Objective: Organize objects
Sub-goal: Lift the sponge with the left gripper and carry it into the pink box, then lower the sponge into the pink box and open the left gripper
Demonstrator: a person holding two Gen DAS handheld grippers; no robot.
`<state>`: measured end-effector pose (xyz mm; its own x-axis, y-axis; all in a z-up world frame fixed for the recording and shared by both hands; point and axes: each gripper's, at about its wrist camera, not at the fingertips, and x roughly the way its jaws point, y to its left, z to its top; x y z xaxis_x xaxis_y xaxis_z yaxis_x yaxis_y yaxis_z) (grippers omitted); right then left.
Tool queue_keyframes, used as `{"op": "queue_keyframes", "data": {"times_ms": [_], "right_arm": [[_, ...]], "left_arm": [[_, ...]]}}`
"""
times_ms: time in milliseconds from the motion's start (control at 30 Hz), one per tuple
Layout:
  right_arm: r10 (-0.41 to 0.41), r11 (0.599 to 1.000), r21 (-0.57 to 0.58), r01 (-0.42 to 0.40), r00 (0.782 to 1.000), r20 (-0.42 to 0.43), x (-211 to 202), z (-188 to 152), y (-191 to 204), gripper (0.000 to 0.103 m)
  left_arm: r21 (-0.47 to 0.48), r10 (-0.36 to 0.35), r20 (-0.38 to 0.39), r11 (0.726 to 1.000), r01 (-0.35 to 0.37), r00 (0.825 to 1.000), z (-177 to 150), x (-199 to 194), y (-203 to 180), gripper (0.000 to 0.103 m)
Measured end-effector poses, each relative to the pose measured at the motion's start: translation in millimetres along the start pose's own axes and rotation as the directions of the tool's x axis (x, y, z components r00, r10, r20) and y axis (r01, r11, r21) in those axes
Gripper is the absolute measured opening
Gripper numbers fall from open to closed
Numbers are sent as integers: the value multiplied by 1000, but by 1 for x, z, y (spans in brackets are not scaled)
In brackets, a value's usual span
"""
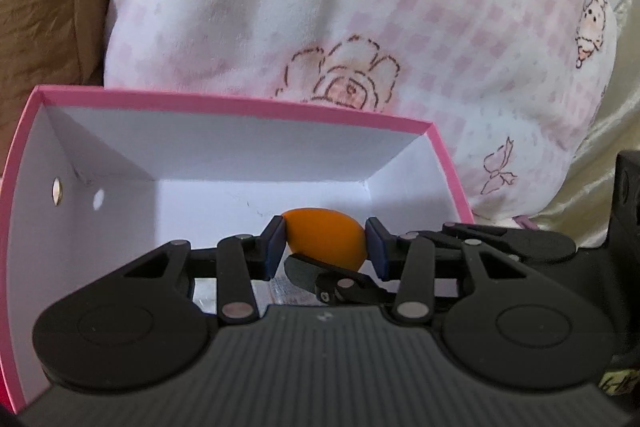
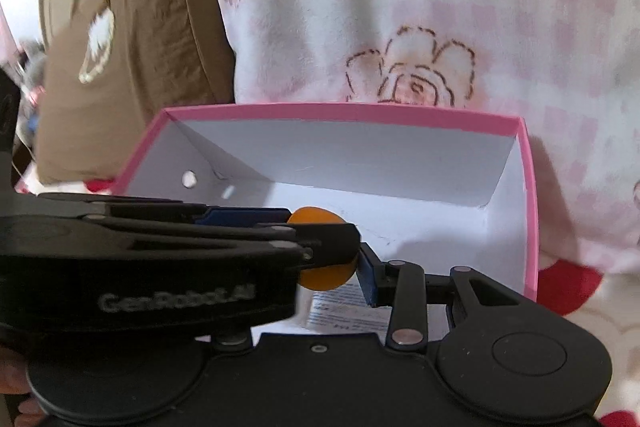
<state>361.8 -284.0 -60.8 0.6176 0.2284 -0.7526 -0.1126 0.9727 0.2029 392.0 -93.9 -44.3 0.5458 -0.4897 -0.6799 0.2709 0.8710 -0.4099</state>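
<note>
An orange egg-shaped object (image 1: 326, 241) is held over the floor of a pink box (image 1: 240, 105), near the box's near side. Its long axis is laid across the left wrist view, from 1 blue pad (image 1: 276, 247) to the other, with the narrower end turned to the right. The left tool (image 1: 326, 243) is clenched on it, 1 pad pressed to each end. In the right wrist view the same object (image 2: 320, 219) is seen partly hidden behind the left tool (image 2: 320, 247), which crosses in front from the left. Only 1 blue pad (image 2: 368, 277) of the right tool is shown, just beside the object; whether that tool is clenched or released cannot be told. A printed paper (image 2: 348, 311) is seen on the box's white floor. Behind the box, a pink checked blanket (image 1: 360, 7) with flower drawings is draped, and a brown garment (image 2: 132, 27) is seen at the left.
</note>
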Motion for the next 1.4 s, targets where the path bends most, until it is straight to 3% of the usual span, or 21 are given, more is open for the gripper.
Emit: {"op": "queue_keyframes", "data": {"times_ms": [67,233,333,633,767,1067,1267,1400], "right_arm": [[-24,999,-39,24,1000,-2,4,4,5,43],[-6,1000,-13,6,1000,-22,16,5,0,43],[-41,999,-32,40,998,-40,23,4,4,44],[16,1000,12,-16,999,-49,27,1,-7,47],[34,999,35,-32,998,-52,26,-1,-12,47],[8,999,40,-7,1000,-17,16,-3,-14,41],[25,998,57,-24,999,-21,20,-3,-18,41],[16,999,50,-15,1000,-21,15,-5,-19,41]], "left_arm": [[5,-12,0,1000,12,1000,2,2,4,42],[-32,-18,-37,999,17,999,2,15,15,42],[-2,-13,-38,1000,13,999,1,21,13,42],[-26,-24,-64,999,22,998,7,28,23,42],[20,38,-106,999,-36,994,8,34,17,42],[70,79,-80,995,-73,994,11,36,4,43],[81,133,-70,989,-127,989,13,33,1,48],[38,117,-77,993,-115,990,15,22,4,59]]}}
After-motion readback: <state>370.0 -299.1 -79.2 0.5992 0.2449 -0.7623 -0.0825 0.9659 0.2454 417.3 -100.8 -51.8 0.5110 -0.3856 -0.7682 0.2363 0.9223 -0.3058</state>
